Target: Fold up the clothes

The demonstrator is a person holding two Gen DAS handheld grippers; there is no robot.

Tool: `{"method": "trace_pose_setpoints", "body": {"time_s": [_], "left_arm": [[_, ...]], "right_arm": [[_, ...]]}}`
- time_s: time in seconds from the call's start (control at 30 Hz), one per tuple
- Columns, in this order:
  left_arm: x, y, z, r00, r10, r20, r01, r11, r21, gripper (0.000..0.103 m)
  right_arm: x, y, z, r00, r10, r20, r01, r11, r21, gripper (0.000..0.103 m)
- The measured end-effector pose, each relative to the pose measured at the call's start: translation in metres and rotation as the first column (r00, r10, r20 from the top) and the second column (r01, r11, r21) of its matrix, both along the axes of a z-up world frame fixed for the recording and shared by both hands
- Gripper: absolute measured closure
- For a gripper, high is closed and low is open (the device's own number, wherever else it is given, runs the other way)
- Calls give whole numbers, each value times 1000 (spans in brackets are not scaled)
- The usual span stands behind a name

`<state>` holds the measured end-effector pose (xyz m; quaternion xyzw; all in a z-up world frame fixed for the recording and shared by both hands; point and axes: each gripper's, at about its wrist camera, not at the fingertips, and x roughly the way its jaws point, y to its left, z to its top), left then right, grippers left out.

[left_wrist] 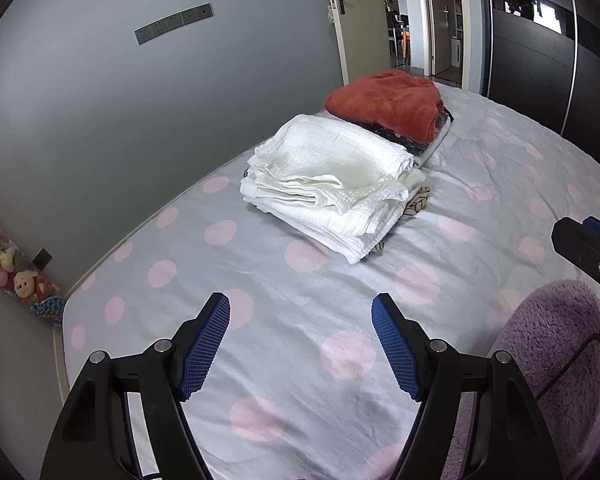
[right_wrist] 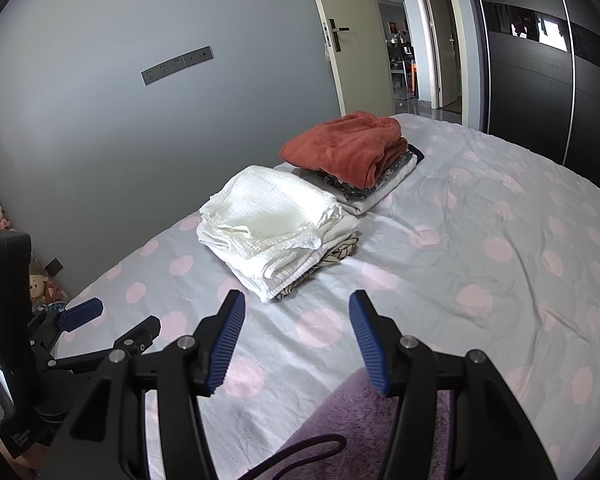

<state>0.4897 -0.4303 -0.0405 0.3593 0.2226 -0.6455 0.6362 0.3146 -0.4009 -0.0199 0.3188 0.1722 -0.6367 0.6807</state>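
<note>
Two piles of folded clothes lie on a bed with a grey, pink-dotted sheet (left_wrist: 260, 280). The nearer pile is white cloth (left_wrist: 332, 184) (right_wrist: 276, 224) over a striped piece. Behind it a rust-red fleece (left_wrist: 384, 104) (right_wrist: 344, 148) tops a pile of dark and pale pieces. A fluffy purple garment (left_wrist: 552, 360) (right_wrist: 356, 424) with a dark cord lies at the near edge. My left gripper (left_wrist: 300, 344) hovers open over bare sheet, nothing between its blue pads. My right gripper (right_wrist: 296, 340) is open too, above the purple garment's edge.
A grey wall (left_wrist: 120, 120) runs along the bed's left side, with plush toys (left_wrist: 4, 264) on the floor in the gap. An open door (left_wrist: 360, 20) and a dark wardrobe (left_wrist: 540, 60) stand beyond the bed's far end. Wrinkled bare sheet (right_wrist: 500, 260) spreads to the right.
</note>
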Motion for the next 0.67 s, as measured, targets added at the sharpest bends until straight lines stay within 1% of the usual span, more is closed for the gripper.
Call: {"method": "trace_pose_setpoints", "body": {"time_s": [0.2,0.43,0.57,0.67], "left_arm": [[-1,-1,-3,1000,-4,7,4,1000,7,28],[-2,-1,-4,1000,-6,8,6,1000,11,28],[-4,1,-4,1000,-11,15,11,1000,1,28],[-3,2,-3,1000,-7,4,7,1000,-1,28]], "right_arm": [[-1,-2,-5,1000,2,16,-2,1000,18,50],[0,-2,-7,1000,4,16,-4,1000,24,50],[0,-1,-8,1000,7,19,-7,1000,28,50],[0,-1,-8,1000,8,19,-9,1000,29,50]]}}
